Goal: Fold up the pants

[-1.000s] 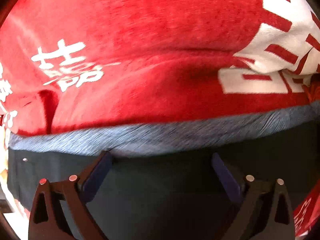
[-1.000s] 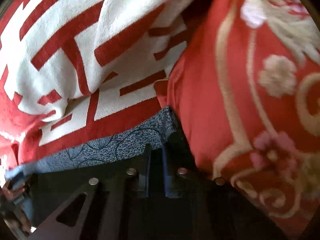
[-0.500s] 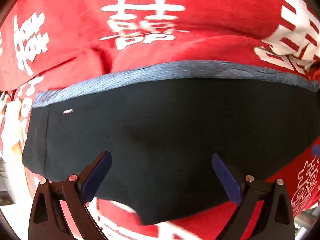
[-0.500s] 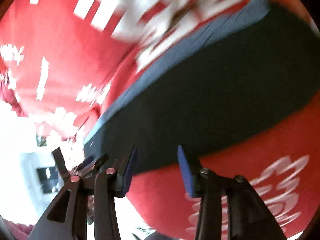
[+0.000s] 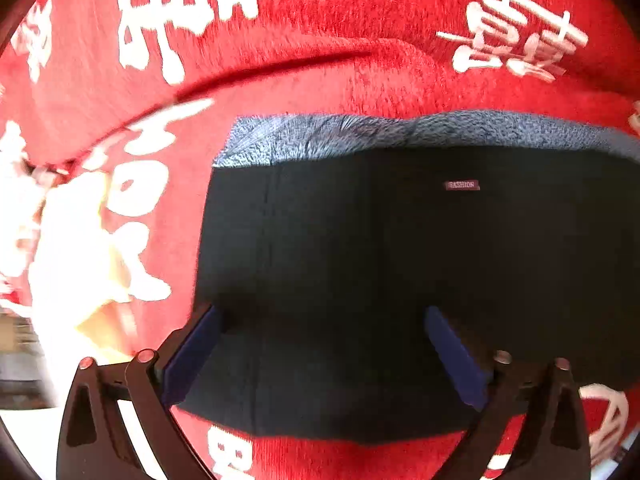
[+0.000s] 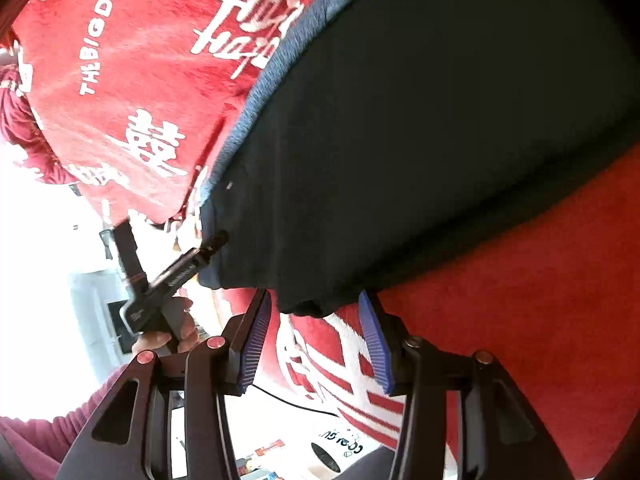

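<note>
Left wrist view: red blanket with white characters fills the left and top. Dark pants lie folded flat on it, right of centre, a grey-blue edge showing along the far side and a small label on top. Left gripper hovers over the near part of the pants, jaws spread wide, grasping nothing.

Right wrist view: at left, the person's left hand grips the left gripper's handle, its tip against the pants' corner. Pants spread across the centre and right on the blanket. Right gripper sits at the near hem, fingers apart, nothing between them. White cup sits below.
</note>
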